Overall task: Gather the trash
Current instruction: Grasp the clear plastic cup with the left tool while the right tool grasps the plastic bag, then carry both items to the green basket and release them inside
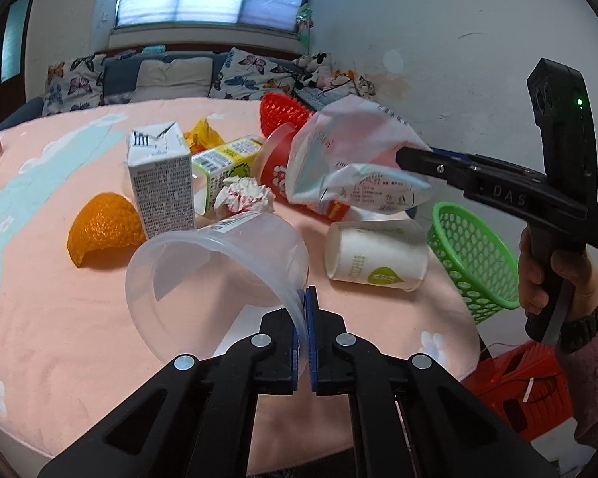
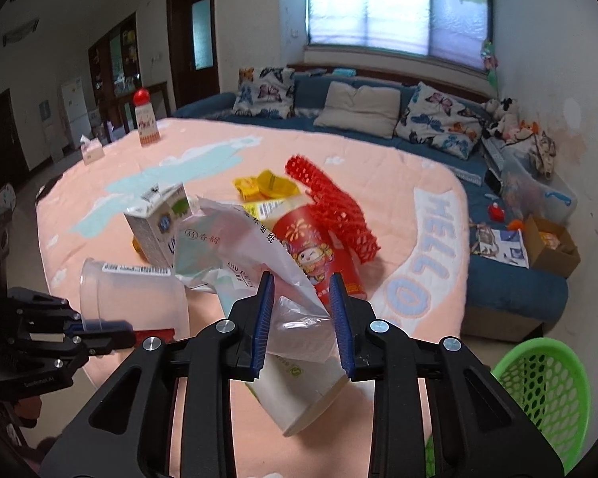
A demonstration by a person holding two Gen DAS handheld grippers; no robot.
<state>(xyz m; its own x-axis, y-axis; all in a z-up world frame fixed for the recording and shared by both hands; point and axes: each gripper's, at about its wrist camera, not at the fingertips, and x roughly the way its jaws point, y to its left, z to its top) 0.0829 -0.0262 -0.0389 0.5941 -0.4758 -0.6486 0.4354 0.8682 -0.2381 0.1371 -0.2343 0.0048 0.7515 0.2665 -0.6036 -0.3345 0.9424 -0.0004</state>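
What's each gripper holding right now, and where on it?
Left gripper is shut on the clear plastic cup, pinching its rim wall. Right gripper grips the crumpled plastic wrapper by one edge, lifted above the table.

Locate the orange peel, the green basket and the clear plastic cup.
orange peel [image 1: 101, 229], left wrist view, outer skin.
green basket [image 1: 472, 257], left wrist view, mesh wall.
clear plastic cup [image 1: 219, 263], left wrist view, side wall.

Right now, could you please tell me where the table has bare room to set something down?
The pink quilted tablecloth lies bare left of the orange peel and near the red-capped bottle. It is crowded from the grey milk carton to the white paper cup and green mesh basket.
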